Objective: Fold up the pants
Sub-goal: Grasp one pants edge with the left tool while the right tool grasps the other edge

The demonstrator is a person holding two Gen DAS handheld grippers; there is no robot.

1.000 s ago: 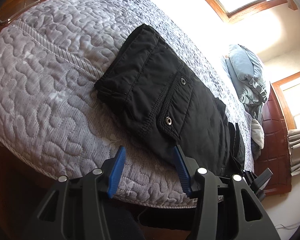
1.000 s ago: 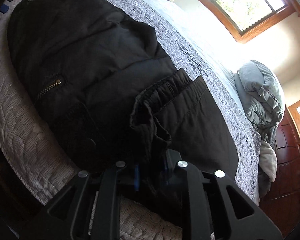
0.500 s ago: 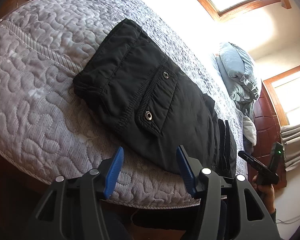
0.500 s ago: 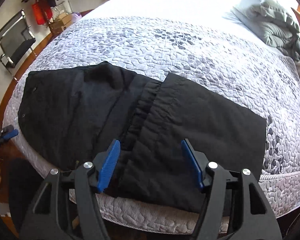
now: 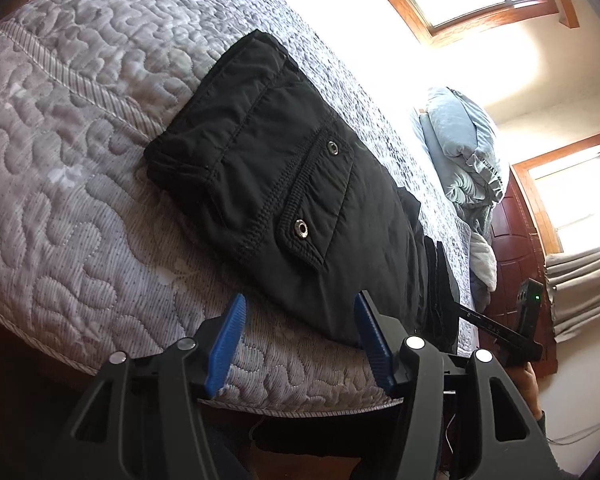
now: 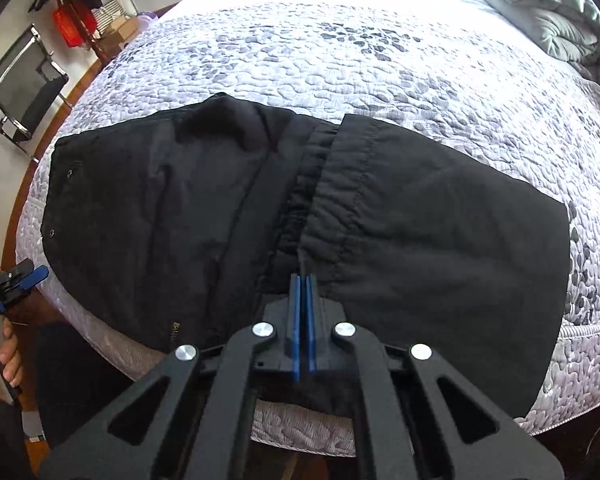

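Black pants [image 6: 380, 232] lie part-folded on bed [image 6: 380, 64]. Right gripper [image 6: 303, 280] pads pressed together, apparently empty, above cuff edge. Left gripper [image 5: 300, 320] spread, empty. Next: reopen, grab, fold again.

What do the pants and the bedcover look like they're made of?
Pants: thin black woven synthetic, probably nylon, judging by the faint sheen and fine crinkles; shiny snaps look like metal. Bedcover: grey quilted fabric, matte, with puffy stitched swirls; fibre unclear.
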